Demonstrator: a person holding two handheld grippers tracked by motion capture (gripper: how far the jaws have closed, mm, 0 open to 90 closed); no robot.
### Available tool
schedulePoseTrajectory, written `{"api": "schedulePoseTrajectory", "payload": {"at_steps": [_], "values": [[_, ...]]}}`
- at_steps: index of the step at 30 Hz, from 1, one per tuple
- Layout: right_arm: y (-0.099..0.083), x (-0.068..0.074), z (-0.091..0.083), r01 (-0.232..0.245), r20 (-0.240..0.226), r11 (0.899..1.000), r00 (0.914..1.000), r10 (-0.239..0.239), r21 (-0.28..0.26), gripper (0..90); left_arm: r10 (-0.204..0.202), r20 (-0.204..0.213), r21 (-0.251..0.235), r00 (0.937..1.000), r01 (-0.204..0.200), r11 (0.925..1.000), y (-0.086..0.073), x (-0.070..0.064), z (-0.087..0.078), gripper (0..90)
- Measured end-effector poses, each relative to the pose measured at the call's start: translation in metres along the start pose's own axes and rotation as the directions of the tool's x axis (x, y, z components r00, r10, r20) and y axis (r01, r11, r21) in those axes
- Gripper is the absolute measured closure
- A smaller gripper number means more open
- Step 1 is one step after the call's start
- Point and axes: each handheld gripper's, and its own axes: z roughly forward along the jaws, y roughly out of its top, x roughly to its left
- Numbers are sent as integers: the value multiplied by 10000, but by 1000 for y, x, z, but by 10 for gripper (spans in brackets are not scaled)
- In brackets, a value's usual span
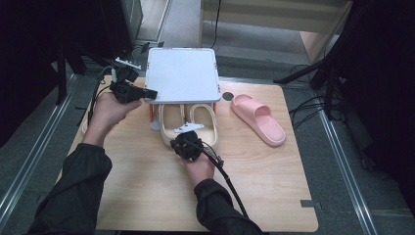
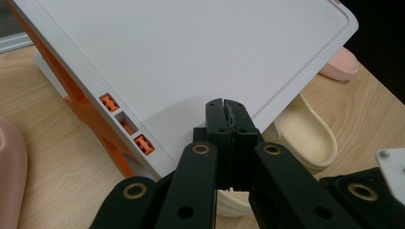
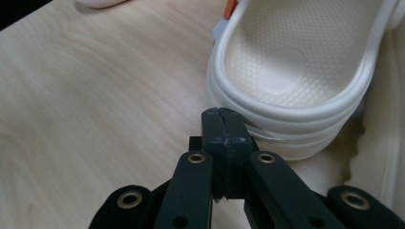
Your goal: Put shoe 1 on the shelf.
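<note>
Forearms in dark sleeves enter from the bottom of the high view, each hand carrying a claw; left claw (image 1: 150, 93) sits at the left edge of the white rack shelf (image 1: 182, 74), jaws pressed together with nothing between them, tips resting at the shelf's rim in the left gripper view (image 2: 224, 107); cannot tell if they actually touch the rim; orange rack supports (image 2: 86, 112) under the shelf, small orange clips in slots on its side edge; pale pink shape (image 2: 10, 171) at far left of the left gripper view, blurred, cannot tell what it is.

Cream slippers (image 1: 188, 122) lie side by side on the tabletop under the shelf, heels toward the person; right claw (image 1: 185, 143) at the heel of the left-hand one, jaws closed flush, gripping nothing; tips just beside the ribbed heel (image 3: 286, 129) in the right gripper view, cannot tell if touching; black cable trails from this claw toward the bottom edge.

Pink slipper (image 1: 258, 119) lies alone on the right of the tabletop, well apart from the cream pair, angled.

No readable brand, label or writing anywhere.

Tabletop (image 1: 147, 196) is light wood grain; grey floor with metal rails on both sides; dark stands and cables at left and right.
</note>
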Motion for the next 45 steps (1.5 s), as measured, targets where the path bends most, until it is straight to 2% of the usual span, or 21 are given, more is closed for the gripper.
{"api": "schedulePoseTrajectory", "payload": {"at_steps": [1,3,5,14,17,19,28,30,33,41,45], "values": [[3,0,3,123,127,9999,9998,-122,-32,900,6,-12,4,10000,-6,10000,0,0,0,896],[8,-2,10,-18,90,10000,10000,18,-16,900,17,-1,9,10000,-17,10000,0,0,0,896],[12,-4,15,-65,248,9999,9997,69,-143,900,23,-20,10,10000,-23,10000,0,0,0,896],[32,-15,41,-766,639,9952,9947,805,-617,900,-27,-107,26,9999,27,10000,0,-1,0,896],[33,-18,45,-1084,361,9916,9931,1112,-712,900,16,-92,7,10000,-16,10000,0,0,-1,896],[32,-17,43,-941,466,9937,9942,971,-616,900,1,-74,-8,10000,-1,10000,0,0,0,896],[23,-11,3,-451,93,9952,9989,461,-871,900,7,-198,-7,9998,-7,10000,0,-2,0,896],[19,-12,-4,-689,-138,9941,9976,680,-834,900,4,-216,-24,9998,-5,10000,0,-2,0,896],[13,-13,-12,-651,-161,9941,9978,640,-867,900,12,-208,-42,9998,-13,10000,-1,-2,0,896],[-20,-24,-52,-651,-354,9947,9974,625,-794,889,32,-159,-51,9999,-33,10000,-1,-1,0,895],[-33,-31,-69,-647,-148,9956,9979,638,-678,897,-30,-205,-63,9998,28,10000,-1,-2,0,895]]}}
